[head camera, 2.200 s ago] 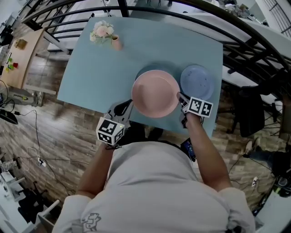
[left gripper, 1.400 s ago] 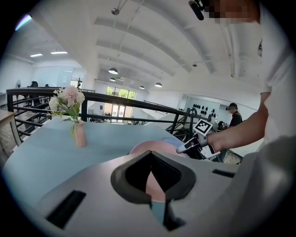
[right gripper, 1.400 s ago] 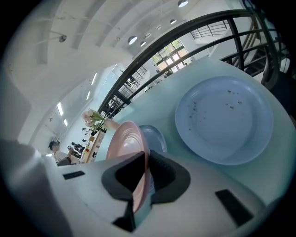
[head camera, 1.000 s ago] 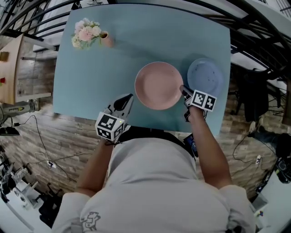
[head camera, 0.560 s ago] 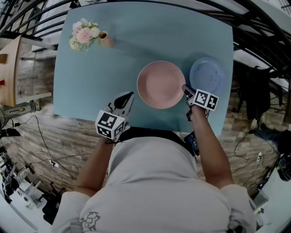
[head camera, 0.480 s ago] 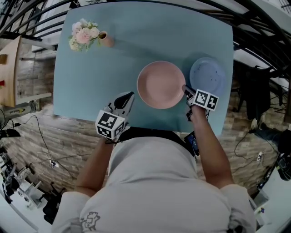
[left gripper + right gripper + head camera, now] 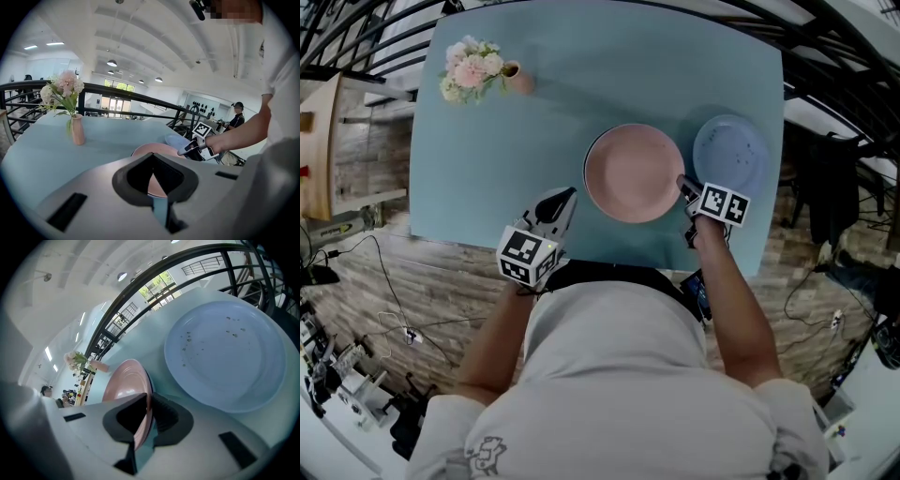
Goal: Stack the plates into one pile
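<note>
A pink plate [image 7: 634, 173] lies on the pale blue table [image 7: 534, 141], with a darker rim showing under its edge in the right gripper view. A light blue plate [image 7: 731, 155] lies beside it on the right, apart from it. My right gripper [image 7: 680, 181] holds the pink plate's near right rim [image 7: 124, 380] between its pads, and its jaws are opening. The blue plate [image 7: 225, 352] fills the right of that view. My left gripper [image 7: 567, 194] hovers shut and empty at the table's near edge, left of the pink plate [image 7: 154, 149].
A small vase of pink flowers [image 7: 478, 70] stands at the table's far left corner. Dark railings [image 7: 825, 66] curve round the table's far and right sides. Wooden floor lies beyond the near and left edges. A person stands far off in the left gripper view.
The pink plate was held higher and nearer in the earliest frame and has come down flat. Over the last second the plates and both grippers have hardly moved.
</note>
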### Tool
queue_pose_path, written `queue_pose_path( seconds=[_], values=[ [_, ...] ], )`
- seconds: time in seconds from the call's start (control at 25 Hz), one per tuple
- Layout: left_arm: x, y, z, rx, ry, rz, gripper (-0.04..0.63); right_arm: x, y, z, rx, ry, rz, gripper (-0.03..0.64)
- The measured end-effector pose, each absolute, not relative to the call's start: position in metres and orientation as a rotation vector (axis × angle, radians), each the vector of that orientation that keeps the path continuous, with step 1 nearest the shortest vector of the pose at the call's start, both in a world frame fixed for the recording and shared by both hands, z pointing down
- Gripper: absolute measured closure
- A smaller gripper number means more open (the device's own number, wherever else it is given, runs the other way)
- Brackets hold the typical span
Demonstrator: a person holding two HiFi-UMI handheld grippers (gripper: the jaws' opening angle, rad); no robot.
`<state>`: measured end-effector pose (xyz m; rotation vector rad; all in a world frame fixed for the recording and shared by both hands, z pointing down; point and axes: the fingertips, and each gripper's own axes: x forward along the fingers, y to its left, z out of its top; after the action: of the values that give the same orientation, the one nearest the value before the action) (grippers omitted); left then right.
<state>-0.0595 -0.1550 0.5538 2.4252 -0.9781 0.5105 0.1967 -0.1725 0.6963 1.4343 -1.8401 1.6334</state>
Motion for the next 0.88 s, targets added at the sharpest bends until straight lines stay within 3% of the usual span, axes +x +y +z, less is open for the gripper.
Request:
queue_pose_path(
  seconds=[0.28, 0.88],
  values=[
    [-0.059, -0.152, 0.555, 2.423, -0.981, 0.509, 0.591, 0.201, -0.175, 0.693, 1.434, -1.854, 1.432, 0.517],
    [-0.026, -0.134, 0.53, 2.478, -1.015, 0.472, 0.591, 0.21, -0.166, 0.618, 1.372, -2.14, 0.873, 0.52]
  ],
)
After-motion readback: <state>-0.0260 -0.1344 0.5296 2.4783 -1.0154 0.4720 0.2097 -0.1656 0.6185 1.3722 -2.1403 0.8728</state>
